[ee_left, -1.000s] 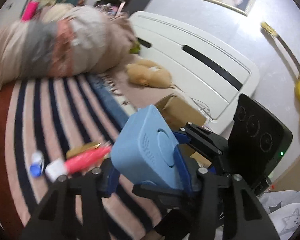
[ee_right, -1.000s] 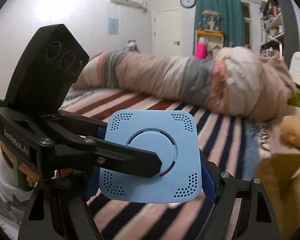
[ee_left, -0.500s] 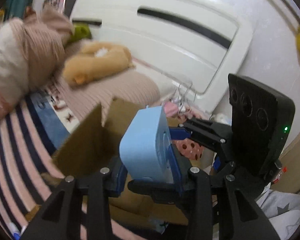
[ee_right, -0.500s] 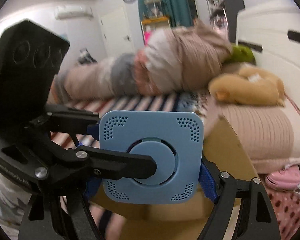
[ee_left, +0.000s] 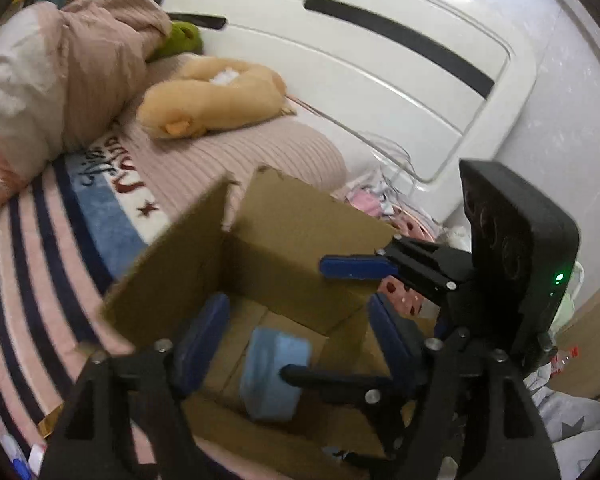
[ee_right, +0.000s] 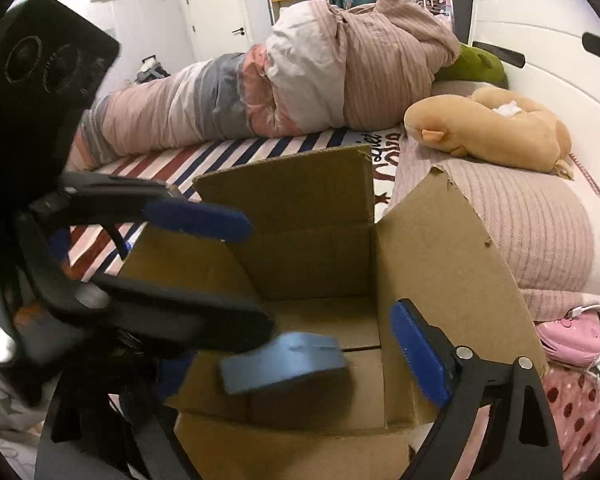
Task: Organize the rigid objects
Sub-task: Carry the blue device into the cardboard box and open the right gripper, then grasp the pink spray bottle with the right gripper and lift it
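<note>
Striped bedding fills the left of both views, with a rolled quilt along the upper part and a tan plush toy toward the upper right. We have both tongs over an open cardboard box standing on the bed, in the middle of each frame. Our left gripper has its jaws spread apart and grasps nothing. Our right gripper is likewise spread wide and empty. The blue square device sits low inside the box, tilted and blurred, touching neither pair of jaws; we cannot tell whether it has settled on the box floor. We judge this item as good as stowed. At the lower left edge of the left wrist view, a few small items lie on the bedding, too blurred to name; those likely remain to be gathered.
</note>
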### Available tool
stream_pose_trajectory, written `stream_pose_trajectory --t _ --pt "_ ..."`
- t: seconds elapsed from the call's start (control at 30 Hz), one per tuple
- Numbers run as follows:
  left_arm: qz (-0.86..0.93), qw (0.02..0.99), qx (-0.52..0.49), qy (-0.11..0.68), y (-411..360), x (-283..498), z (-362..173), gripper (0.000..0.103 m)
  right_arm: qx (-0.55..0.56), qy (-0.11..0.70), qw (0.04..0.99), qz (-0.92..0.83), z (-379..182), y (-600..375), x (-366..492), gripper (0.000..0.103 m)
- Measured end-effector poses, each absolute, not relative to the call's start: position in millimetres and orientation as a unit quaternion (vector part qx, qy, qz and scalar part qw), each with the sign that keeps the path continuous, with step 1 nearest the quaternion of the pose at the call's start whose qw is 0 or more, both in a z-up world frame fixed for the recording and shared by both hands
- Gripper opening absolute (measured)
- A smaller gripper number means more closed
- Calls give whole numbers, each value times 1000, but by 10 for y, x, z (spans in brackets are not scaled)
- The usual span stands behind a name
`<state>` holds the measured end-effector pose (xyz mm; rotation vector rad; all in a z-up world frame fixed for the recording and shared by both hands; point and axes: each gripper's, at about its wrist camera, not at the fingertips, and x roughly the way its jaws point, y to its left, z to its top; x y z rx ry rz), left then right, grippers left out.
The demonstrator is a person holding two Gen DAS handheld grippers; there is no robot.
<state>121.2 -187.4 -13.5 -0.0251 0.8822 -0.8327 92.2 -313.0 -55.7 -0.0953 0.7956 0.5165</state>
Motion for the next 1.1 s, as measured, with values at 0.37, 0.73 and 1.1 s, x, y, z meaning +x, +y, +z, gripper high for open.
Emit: stream_pose_trajectory --t 0.37,0.73,1.1 --pt "-307 880 -46 359 -666 792 218 72 -85 311 907 269 -108 -2660 571 99" --pt "-165 922 -73 343 689 378 -118 75 -141 316 864 365 -151 -1378 380 99" --pt "-101 914 -120 375 1347 189 -925 75 -200 416 809 365 -1148 -551 906 49"
